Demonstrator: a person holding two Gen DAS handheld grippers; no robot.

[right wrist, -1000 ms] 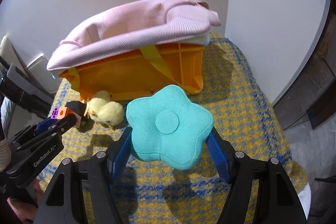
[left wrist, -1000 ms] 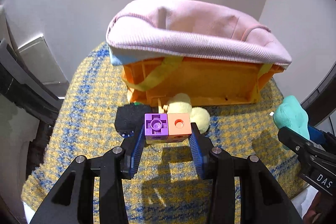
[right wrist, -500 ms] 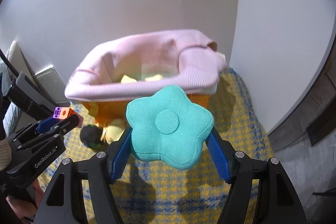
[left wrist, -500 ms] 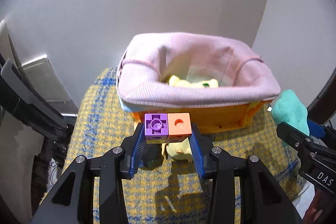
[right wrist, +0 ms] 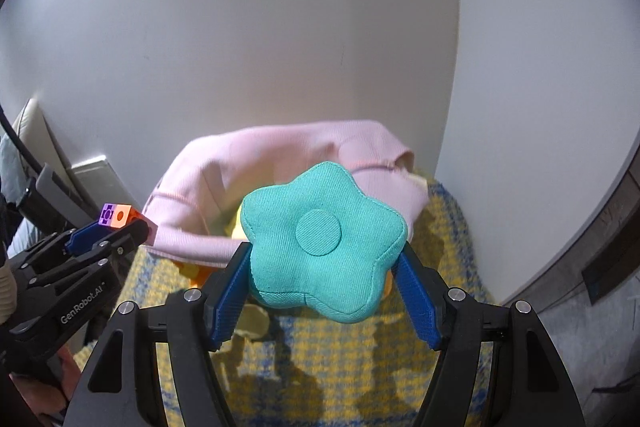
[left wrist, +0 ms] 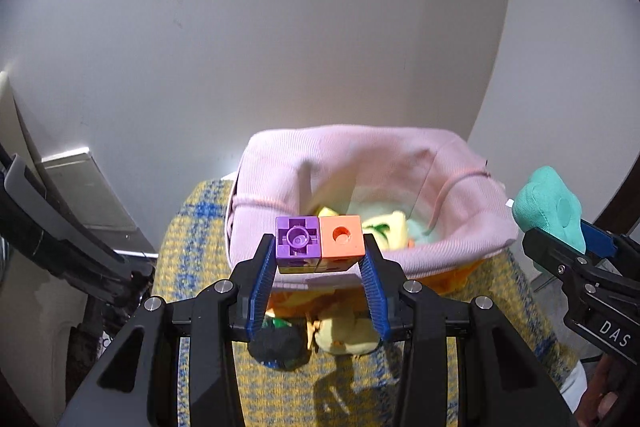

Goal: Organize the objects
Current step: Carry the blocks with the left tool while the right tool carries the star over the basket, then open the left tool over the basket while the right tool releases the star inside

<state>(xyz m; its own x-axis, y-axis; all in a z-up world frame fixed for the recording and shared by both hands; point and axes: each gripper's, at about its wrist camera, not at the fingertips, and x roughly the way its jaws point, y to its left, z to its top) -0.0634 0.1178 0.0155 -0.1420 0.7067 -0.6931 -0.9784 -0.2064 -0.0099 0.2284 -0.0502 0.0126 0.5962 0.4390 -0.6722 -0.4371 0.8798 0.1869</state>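
My left gripper (left wrist: pixel 319 255) is shut on a purple and orange block pair (left wrist: pixel 319 242) and holds it above the near rim of an orange basket with a pink fabric liner (left wrist: pixel 460 231). Yellow and pale green soft toys (left wrist: pixel 394 227) lie inside the basket. My right gripper (right wrist: pixel 324 267) is shut on a teal star-shaped cushion (right wrist: pixel 324 239), held above the basket's pink liner (right wrist: pixel 200 195); the cushion also shows at the right of the left wrist view (left wrist: pixel 550 207). The block pair shows at the left of the right wrist view (right wrist: pixel 116 215).
The basket stands on a yellow and blue woven cloth (left wrist: pixel 192 239) against a white wall. A black soft toy (left wrist: pixel 278 345) and a yellow plush (left wrist: pixel 346 331) lie on the cloth in front of the basket. A grey panel (left wrist: pixel 84 195) leans at the left.
Both grippers have risen with their loads and now look down into the open basket, which sits lower in both views. The grips have not changed.
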